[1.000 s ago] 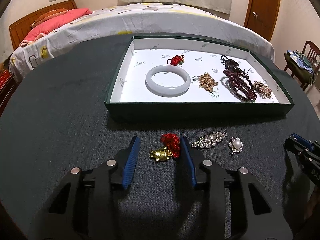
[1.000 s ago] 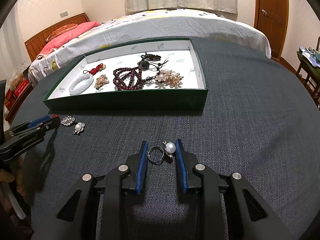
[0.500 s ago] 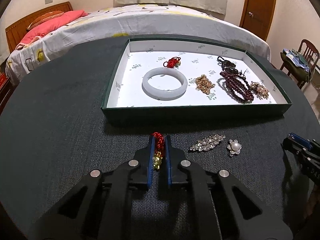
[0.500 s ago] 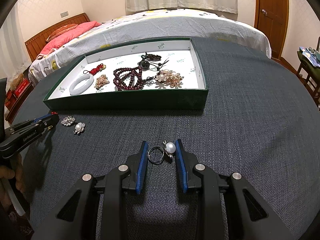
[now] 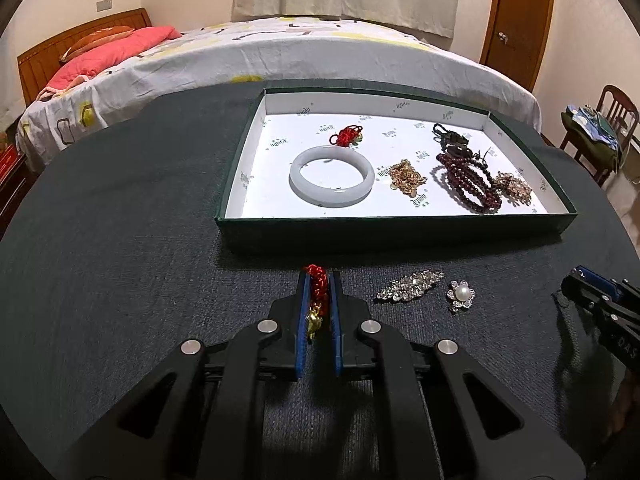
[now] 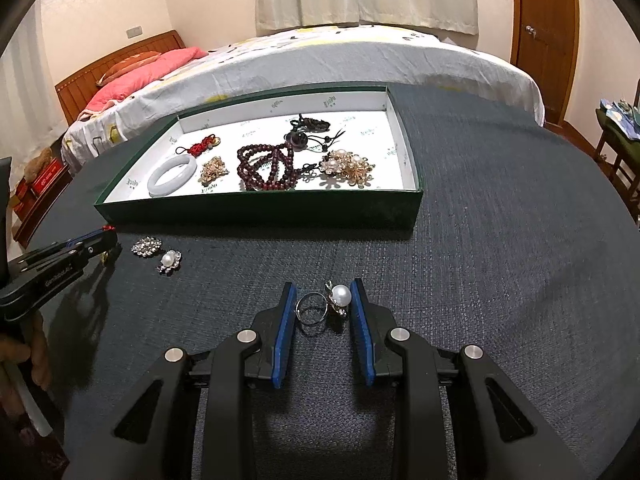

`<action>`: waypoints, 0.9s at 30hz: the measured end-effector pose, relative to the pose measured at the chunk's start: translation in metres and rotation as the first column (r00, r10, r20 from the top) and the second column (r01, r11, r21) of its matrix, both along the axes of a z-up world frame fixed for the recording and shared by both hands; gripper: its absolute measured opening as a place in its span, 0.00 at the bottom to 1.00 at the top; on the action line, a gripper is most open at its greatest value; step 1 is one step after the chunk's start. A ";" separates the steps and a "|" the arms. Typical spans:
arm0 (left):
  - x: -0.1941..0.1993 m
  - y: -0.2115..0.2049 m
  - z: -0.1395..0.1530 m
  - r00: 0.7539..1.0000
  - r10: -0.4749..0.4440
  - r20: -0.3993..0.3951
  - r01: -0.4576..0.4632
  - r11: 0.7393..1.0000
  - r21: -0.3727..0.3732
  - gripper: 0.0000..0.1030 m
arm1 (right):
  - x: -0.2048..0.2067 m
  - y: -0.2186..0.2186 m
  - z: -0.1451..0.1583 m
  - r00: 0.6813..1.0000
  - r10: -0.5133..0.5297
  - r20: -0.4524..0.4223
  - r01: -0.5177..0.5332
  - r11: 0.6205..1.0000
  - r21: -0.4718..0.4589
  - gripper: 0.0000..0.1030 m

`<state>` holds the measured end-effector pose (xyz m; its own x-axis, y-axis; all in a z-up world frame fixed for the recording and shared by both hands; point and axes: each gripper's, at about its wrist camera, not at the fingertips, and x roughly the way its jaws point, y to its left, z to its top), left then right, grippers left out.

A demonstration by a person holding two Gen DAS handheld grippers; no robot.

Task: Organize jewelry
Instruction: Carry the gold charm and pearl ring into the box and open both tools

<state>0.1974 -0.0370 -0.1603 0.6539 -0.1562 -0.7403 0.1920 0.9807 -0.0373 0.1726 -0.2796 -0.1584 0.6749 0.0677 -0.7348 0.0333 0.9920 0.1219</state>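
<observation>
Because the red knotted charm (image 5: 318, 285) is soft cord with a small gold pendant hanging from it, it should weigh next to nothing and will sag or swing rather than hold a shape, so the thick knot is the sensible place to pinch it, not the slick metal end. It sits on the dark table (image 5: 120, 280) just in front of the green tray (image 5: 392, 232), and the left claw (image 5: 319, 280) has closed all the way onto it, its blue pads pressing the knot from both sides with the gold piece dangling between them lower down. Judging by the tray's contents, the charm likely goes in beside the white bangle (image 5: 332, 180), where a similar red charm (image 5: 346, 136) already lies. To the right on the table rest a crystal brooch (image 5: 410, 286) and a pearl flower brooch (image 5: 461, 294), both rigid and fiddly. Farther right, the right claw (image 6: 323, 294) stands narrowly parted around a pearl ring (image 6: 324, 306); the pads look just beside the band and the pearl, and I cannot tell whether they truly press on it.
</observation>
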 end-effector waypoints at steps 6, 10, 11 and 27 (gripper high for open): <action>-0.004 0.000 0.003 1.000 0.001 0.005 -0.001 1.000 -0.003 0.09 | 0.000 -0.001 0.002 1.000 -0.003 0.008 0.003 1.000 -0.001 0.28; -0.007 0.000 0.008 1.000 0.003 0.017 -0.002 1.000 -0.009 0.09 | -0.001 -0.001 0.009 1.000 -0.002 0.024 0.002 1.000 -0.001 0.28; -0.008 0.001 0.010 1.000 0.003 0.021 -0.003 1.000 -0.011 0.09 | -0.001 -0.001 0.011 1.000 -0.002 0.029 0.002 1.000 0.000 0.28; -0.020 -0.002 0.058 0.993 -0.009 0.116 0.017 0.998 -0.063 0.09 | -0.002 0.002 0.050 0.993 0.010 0.120 -0.011 1.000 0.002 0.28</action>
<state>0.1775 -0.0393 -0.1021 0.7318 -0.2094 -0.6486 0.2113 0.9744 -0.0761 0.1710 -0.2779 -0.1080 0.7577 0.0772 -0.6481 0.0077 0.9919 0.1271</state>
